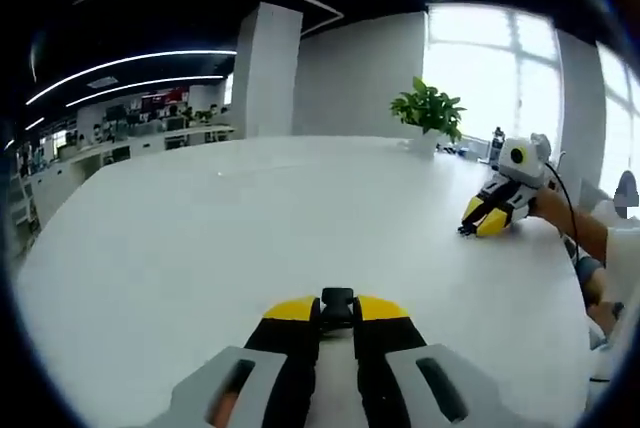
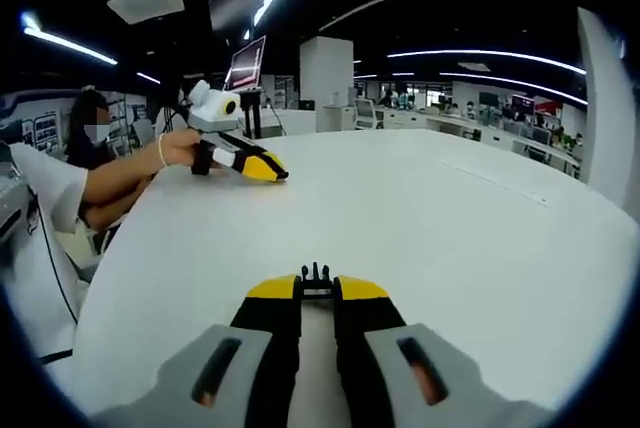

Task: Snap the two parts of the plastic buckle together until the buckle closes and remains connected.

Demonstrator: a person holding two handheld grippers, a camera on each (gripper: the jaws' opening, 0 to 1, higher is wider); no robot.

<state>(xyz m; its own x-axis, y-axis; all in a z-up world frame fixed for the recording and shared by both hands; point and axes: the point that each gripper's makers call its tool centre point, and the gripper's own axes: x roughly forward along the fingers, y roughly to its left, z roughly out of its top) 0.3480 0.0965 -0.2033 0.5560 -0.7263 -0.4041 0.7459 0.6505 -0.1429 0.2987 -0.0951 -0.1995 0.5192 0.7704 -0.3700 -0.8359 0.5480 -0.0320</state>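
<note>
— Gripping one black buckle part (image 1: 337, 303) between the yellow-tipped fingers (image 1: 290, 310) of the left gripper (image 1: 337, 316) — jaws narrow, closed on it, with the part's end poking out past the tips.

— Holding the other half likewise: pronged buckle part (image 2: 316, 280) pinched in the right gripper (image 2: 317, 293), fingers (image 2: 362, 290) narrow around it, prongs pointing forward and away.

— Sitting well apart, though. Showing up far across the white table (image 1: 200, 238) from each other, each gripper tip resting low, near or on the tabletop.

— Judging the risk: probably misaligning on approach. Needing the prongs squarely facing the socket mouth — any roll of either hand and likely jamming one prong against the socket's edge instead of entering.

— Also worrying about grip depth. Clamping only on the rear of each small part, so pushing them together possibly twisting a half in the jaws or squirting it out onto the table.

— Possibly stopping short too: pressing until the halves merely touch, not until latching, then separating on release.

— Cannot tell from here which way the socket opening is facing — too small and partly hidden by the fingertips.

— Noting the potted plant (image 1: 428, 110) at the table's far edge, well clear of both hands — not posing any obstruction.
</note>
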